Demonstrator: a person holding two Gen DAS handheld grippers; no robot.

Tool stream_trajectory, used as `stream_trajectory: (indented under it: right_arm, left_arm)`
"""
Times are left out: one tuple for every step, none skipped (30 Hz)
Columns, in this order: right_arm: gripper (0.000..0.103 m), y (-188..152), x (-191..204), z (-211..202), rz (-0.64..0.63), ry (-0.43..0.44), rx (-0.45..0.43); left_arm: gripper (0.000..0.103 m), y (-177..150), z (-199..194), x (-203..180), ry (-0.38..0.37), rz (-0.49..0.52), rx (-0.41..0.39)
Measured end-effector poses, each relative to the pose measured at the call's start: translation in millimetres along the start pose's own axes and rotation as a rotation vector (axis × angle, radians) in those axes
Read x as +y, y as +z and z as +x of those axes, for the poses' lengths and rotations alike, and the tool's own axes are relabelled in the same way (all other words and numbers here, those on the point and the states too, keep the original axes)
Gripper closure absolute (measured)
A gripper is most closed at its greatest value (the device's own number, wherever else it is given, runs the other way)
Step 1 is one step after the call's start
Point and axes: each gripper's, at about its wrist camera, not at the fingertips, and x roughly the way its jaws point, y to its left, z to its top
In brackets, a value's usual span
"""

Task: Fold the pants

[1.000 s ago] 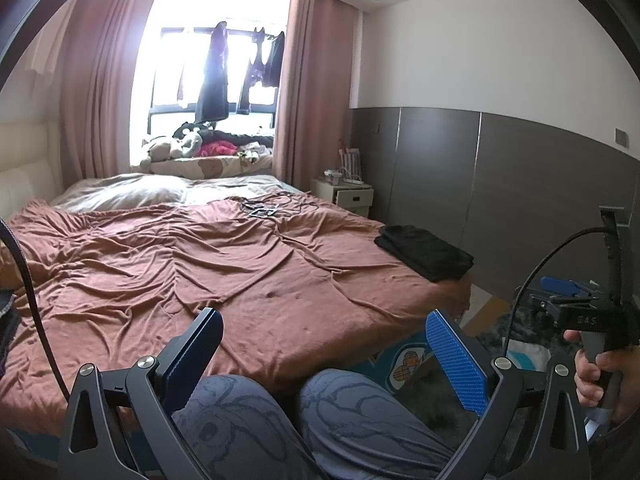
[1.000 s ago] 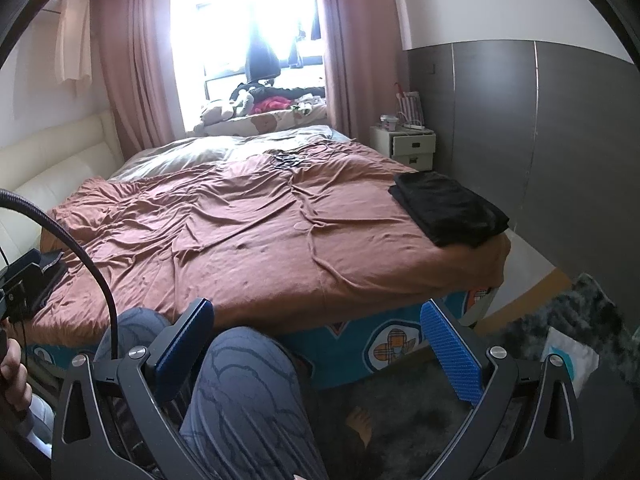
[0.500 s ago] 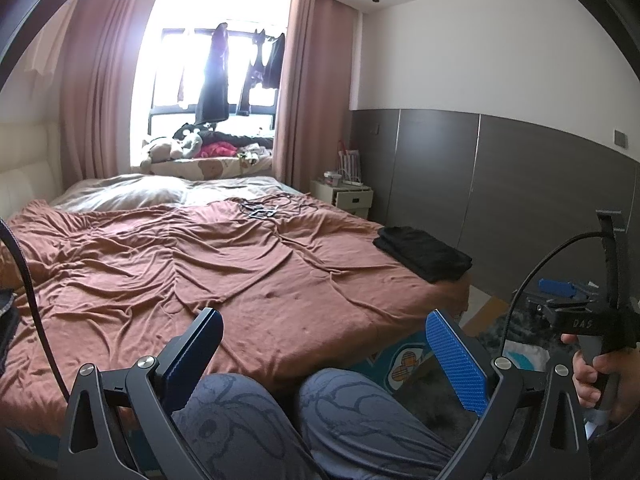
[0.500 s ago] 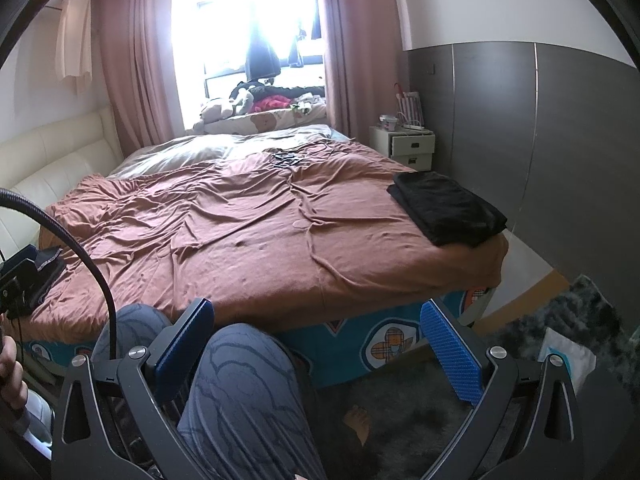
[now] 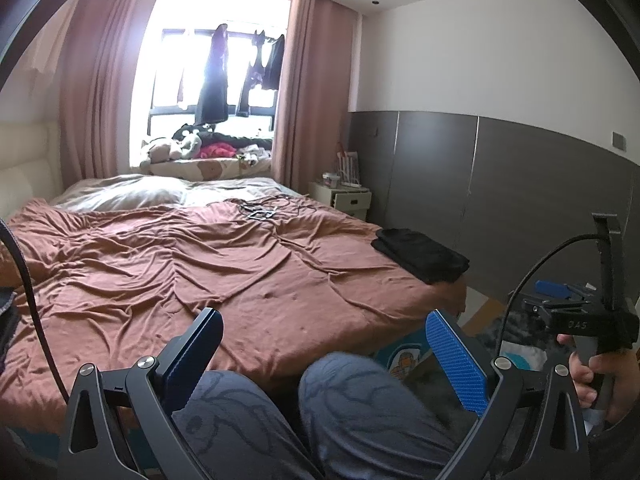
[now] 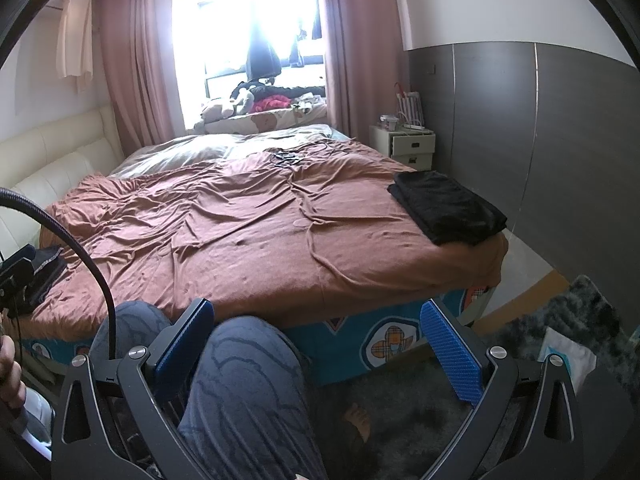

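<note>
Each claw, left claw [image 5: 320, 352] and right claw [image 6: 316, 344], gapes wide over the person's knees. Folded black pants [image 6: 446, 206] lie on the bed's [image 6: 240, 240] rumpled brown cover, near a nightstand [image 6: 404, 146] and curtained window [image 6: 248, 32].

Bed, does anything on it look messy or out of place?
The brown bedspread is heavily wrinkled, and a tangle of cables lies on it near the pillows. The black pants are neatly folded but sit at the bed's far right corner edge.
</note>
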Motion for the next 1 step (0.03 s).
stream_trajectory:
  right_arm:
    - [0.0,-1.0,-0.2,-0.8,0.0,-0.001,0.0]
  left_arm:
    - [0.001,0.7,-0.3,-0.5,0.002,-0.003,0.001]
